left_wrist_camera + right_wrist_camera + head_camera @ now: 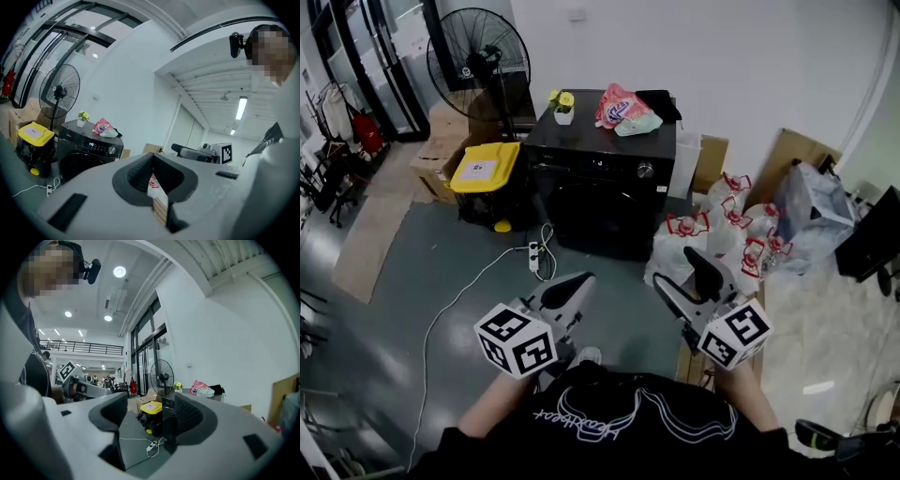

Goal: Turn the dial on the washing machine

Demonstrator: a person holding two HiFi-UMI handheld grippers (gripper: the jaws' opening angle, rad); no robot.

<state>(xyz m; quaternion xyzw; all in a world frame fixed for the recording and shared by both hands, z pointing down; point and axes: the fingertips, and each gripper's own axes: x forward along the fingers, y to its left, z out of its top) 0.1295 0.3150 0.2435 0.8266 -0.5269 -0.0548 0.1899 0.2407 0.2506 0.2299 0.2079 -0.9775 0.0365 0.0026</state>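
Well ahead of both grippers, against the far wall, stands the black washing machine [605, 192]. Its dial [645, 170] is that small silver knob on the control strip, right of centre, and it's far too small to read the setting. Neither gripper is anywhere near it.

Left gripper [570, 287] first: jaw tips pressed together, nothing caught. Only a sliver of a red-and-white bag [153, 182] shows through the hollow behind the tips. From its own view the dial sits up and to the left of the jaws, and the gripper's grey body cuts off the machine's lower front.

Over to the right gripper [686, 281]: jaws standing wide apart, empty, with bare floor and a white power strip [152, 446] framed between them. Its right-hand jaw blocks most of the machine, so the dial cannot be seen from there.

Marker cubes [516, 339] cover both hands in the head view. Off to the left gripper's far left, a yellow-lidded bin [486, 169] stands just beside the machine.
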